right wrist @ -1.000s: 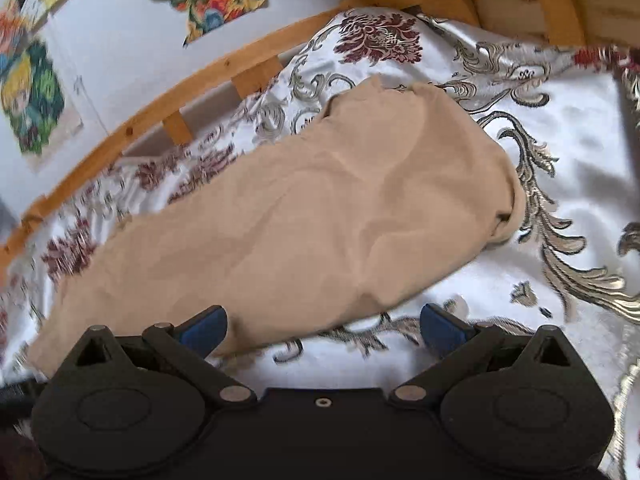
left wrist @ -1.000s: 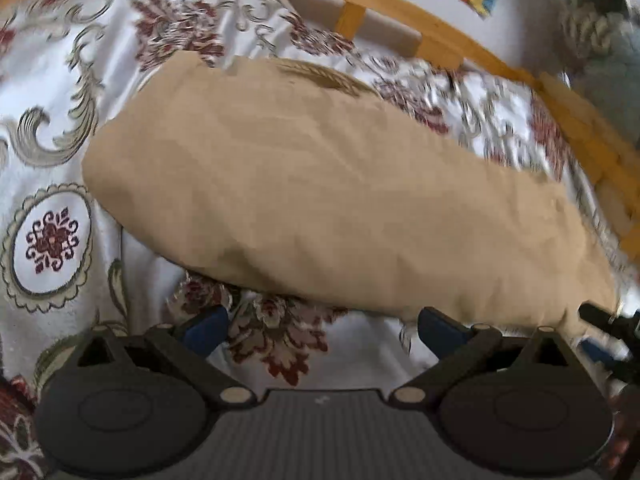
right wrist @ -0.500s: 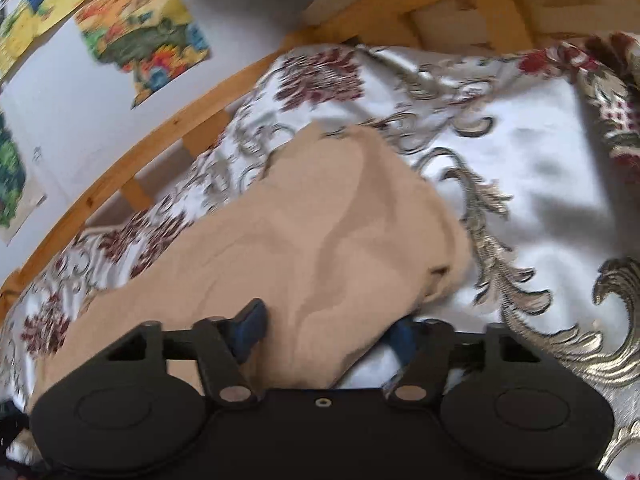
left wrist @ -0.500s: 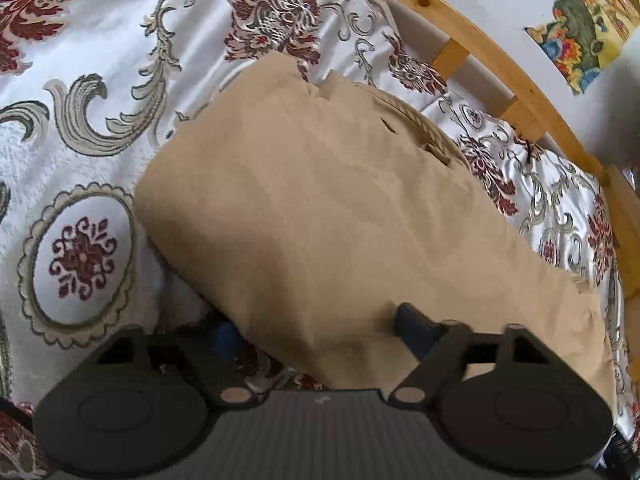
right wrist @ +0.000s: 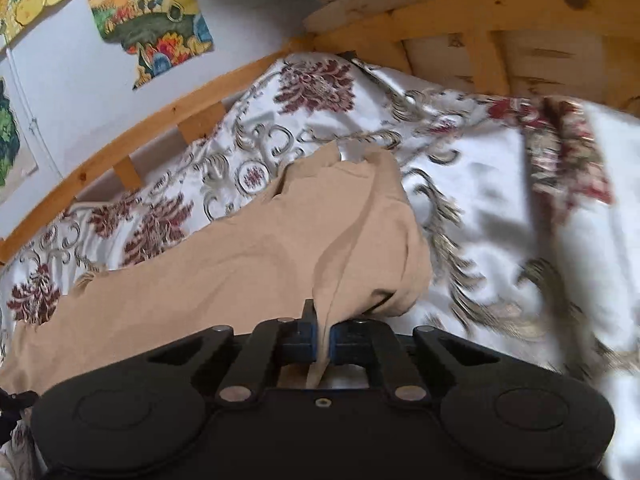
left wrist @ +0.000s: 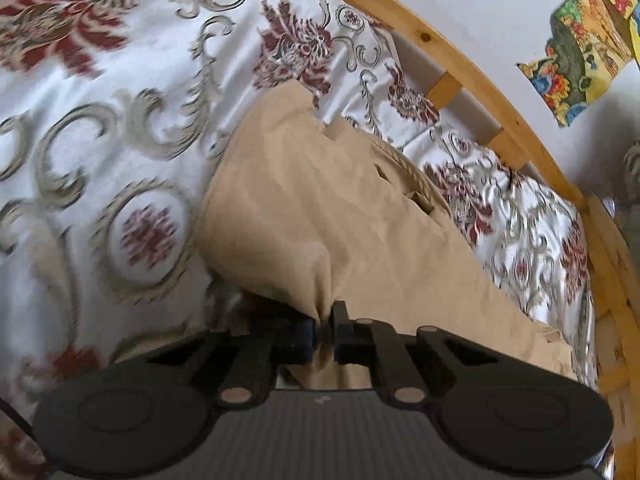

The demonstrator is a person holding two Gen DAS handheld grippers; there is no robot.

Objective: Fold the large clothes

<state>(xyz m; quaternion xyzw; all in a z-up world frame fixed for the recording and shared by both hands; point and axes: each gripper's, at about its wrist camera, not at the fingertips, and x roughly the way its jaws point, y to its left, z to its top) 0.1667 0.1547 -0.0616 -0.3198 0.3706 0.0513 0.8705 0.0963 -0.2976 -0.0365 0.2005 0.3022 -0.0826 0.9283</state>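
Note:
A tan garment (left wrist: pixel 360 216) lies folded lengthwise on the patterned bedspread (left wrist: pixel 100 128). In the left wrist view my left gripper (left wrist: pixel 323 330) is shut on the near edge of the garment, and the cloth bunches into a ridge between its fingers. In the right wrist view the tan garment (right wrist: pixel 248 264) stretches away to the left, and my right gripper (right wrist: pixel 323 334) is shut on a pinched fold of its near edge close to the garment's right end. A thin flap of cloth hangs down behind the right jaws.
A wooden bed rail (left wrist: pixel 472 76) runs along the far side by the white wall, with colourful pictures (right wrist: pixel 152 20) on it. A wooden headboard (right wrist: pixel 500 32) stands at the right end. The bedspread (right wrist: pixel 540 208) lies rumpled to the right of the garment.
Both grippers moved forward onto the garment's near edge and closed from wide open to shut on the cloth. The cloth now rises in a pinched ridge at each gripper.

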